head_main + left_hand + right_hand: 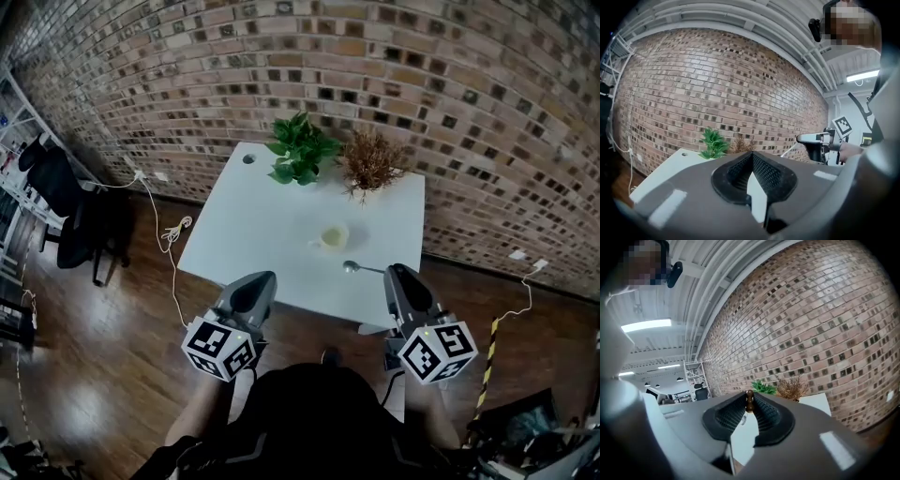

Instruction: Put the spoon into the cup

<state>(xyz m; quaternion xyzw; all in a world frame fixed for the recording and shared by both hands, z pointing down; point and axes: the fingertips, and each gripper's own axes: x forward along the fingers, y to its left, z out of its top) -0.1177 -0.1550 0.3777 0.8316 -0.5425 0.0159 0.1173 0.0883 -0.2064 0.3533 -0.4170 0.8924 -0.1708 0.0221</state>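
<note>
A pale cup point(333, 237) stands near the middle of the white table point(272, 234). My right gripper point(394, 273) hangs at the table's near right edge, shut on the handle of a metal spoon point(352, 267). The spoon's bowl points left, just short of the cup. In the right gripper view the spoon's dark handle end point(749, 401) sticks up between the pads. My left gripper point(263, 278) is at the near edge, left of the cup. Its jaws meet at the tips with nothing between them point(752, 154). The left gripper view also shows the right gripper point(806, 138).
A green potted plant point(300, 148) and a dried brown plant point(370, 161) stand at the table's far edge by the brick wall. A white cable point(173, 234) trails over the wooden floor at left, near a dark chair point(66, 206).
</note>
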